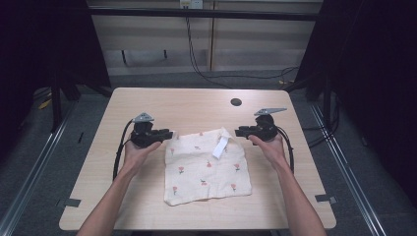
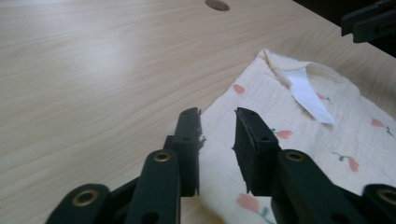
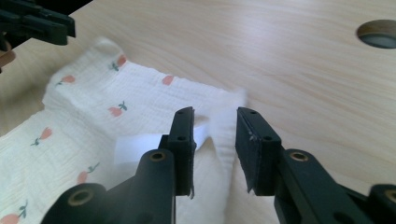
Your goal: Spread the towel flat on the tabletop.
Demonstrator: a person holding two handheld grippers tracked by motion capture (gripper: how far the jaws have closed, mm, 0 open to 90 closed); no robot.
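A cream cloth (image 1: pixel 206 169) printed with small red flowers lies flat in the middle of the wooden table (image 1: pixel 187 105). Its far right corner is folded over, showing a white label (image 1: pixel 220 146). My left gripper (image 1: pixel 169 133) is open at the cloth's far left corner; in the left gripper view the jaws (image 2: pixel 217 114) straddle the cloth's edge (image 2: pixel 299 140), with the label (image 2: pixel 308 95) farther off. My right gripper (image 1: pixel 238 132) is open at the folded corner. Its jaws (image 3: pixel 215 114) stand apart over the cloth (image 3: pixel 93 116) and the label (image 3: pixel 140 147).
A round cable hole (image 1: pixel 236 102) sits in the table behind the cloth. Bare wood surrounds the cloth on all sides. Cables trail across the floor beyond the far edge, and dark curtains hang at both sides.
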